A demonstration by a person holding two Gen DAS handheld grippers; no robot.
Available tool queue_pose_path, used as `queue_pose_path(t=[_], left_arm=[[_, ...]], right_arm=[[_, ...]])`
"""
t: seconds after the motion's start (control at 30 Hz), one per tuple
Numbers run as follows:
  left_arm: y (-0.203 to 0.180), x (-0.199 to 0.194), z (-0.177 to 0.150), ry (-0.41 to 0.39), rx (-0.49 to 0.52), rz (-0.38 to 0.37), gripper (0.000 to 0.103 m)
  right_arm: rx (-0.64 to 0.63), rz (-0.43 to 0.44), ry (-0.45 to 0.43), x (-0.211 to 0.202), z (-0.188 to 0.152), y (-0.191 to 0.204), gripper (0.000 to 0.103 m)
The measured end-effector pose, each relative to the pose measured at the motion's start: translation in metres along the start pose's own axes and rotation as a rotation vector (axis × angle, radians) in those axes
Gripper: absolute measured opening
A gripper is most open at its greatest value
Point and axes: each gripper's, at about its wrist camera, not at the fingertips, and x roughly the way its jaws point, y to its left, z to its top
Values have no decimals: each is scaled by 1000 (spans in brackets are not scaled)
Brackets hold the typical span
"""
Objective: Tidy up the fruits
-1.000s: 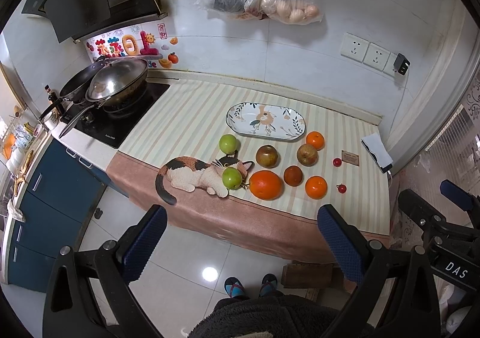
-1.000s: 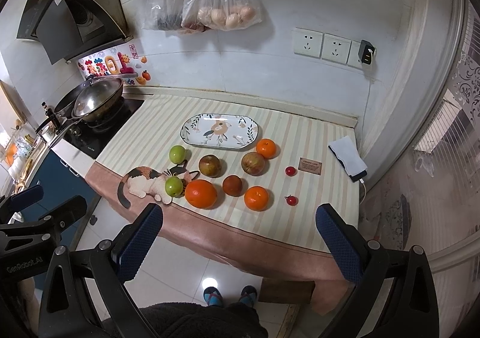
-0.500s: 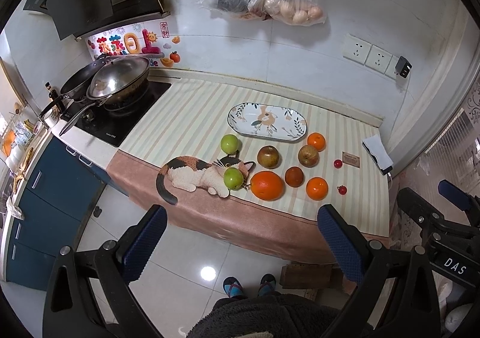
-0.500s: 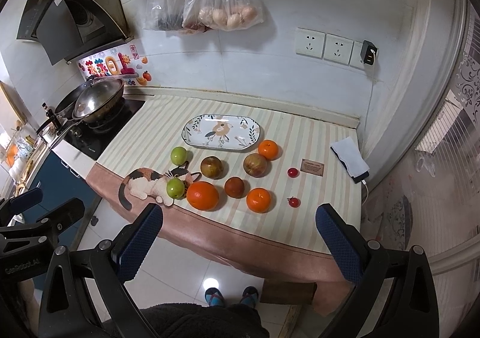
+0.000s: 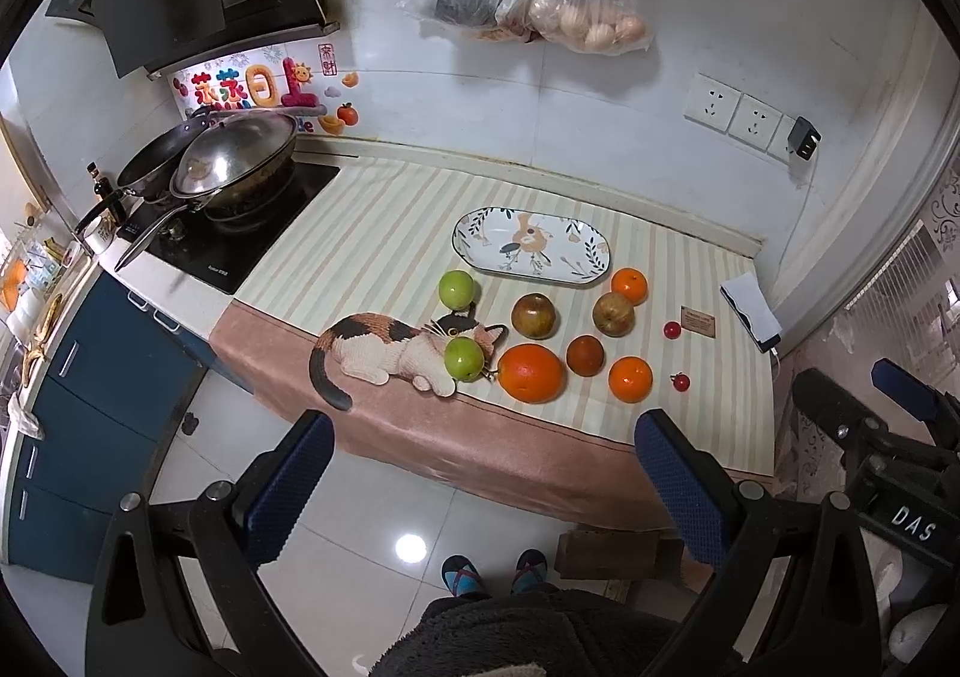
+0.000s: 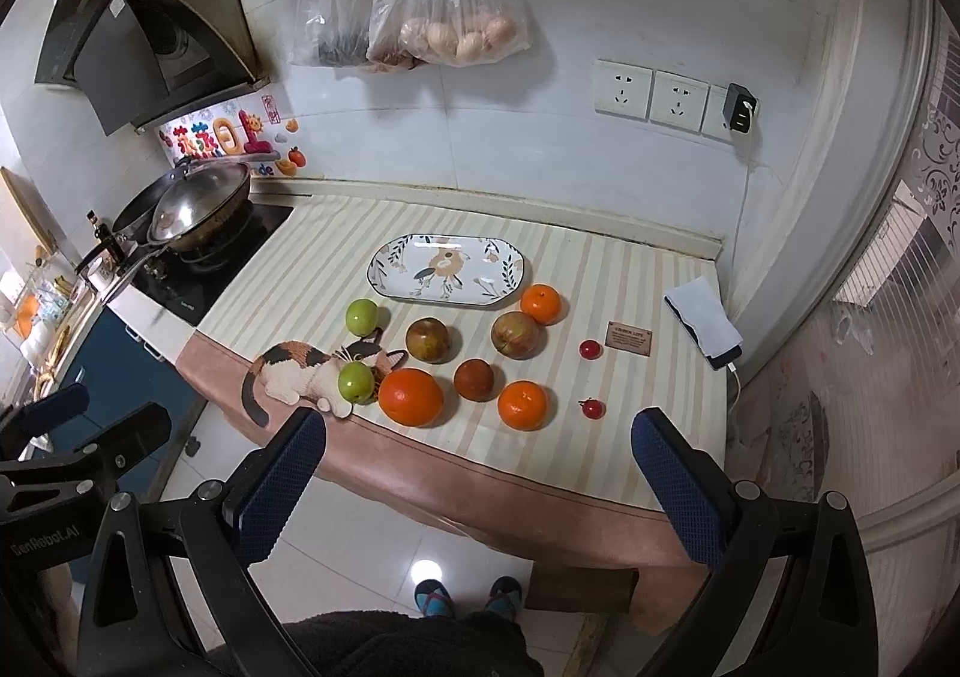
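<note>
Fruits (image 6: pixel 411 397) on counter (image 6: pixel 600 449), plate (image 6: pixel 390 272) bare

Both views are evenly and fairly brightly lit from overhead. A round white glare spot sits on the glossy pale floor tiles (image 5: pixel 411 547), and another shows in the right wrist view (image 6: pixel 425 570). The large round orange (image 5: pixel 531 373) and the other fruit cast short, soft shadows on the striped cloth on the table (image 5: pixel 372 233). The hanging clear plastic bags (image 6: pixel 447 11) throw grey shadows on the white tiled wall (image 6: pixel 576 5). Fisheye distortion bends the wall and table edges, and black vignetting fills the corners. The centre is sharp; the rim is slightly soft.
</note>
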Motion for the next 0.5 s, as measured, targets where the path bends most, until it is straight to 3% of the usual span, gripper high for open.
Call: queue_pose_path(t=[0.27, 0.4, 0.5], left_arm=[[13, 40, 18, 6, -21, 35, 103], [21, 81, 26, 58, -19, 37, 103], [23, 127, 31, 153, -39, 25, 103]], right_arm=[[123, 1, -13, 28, 4, -12, 103], [147, -28, 27, 65, 6, -17, 103], [167, -27, 88, 98, 6, -25, 103]])
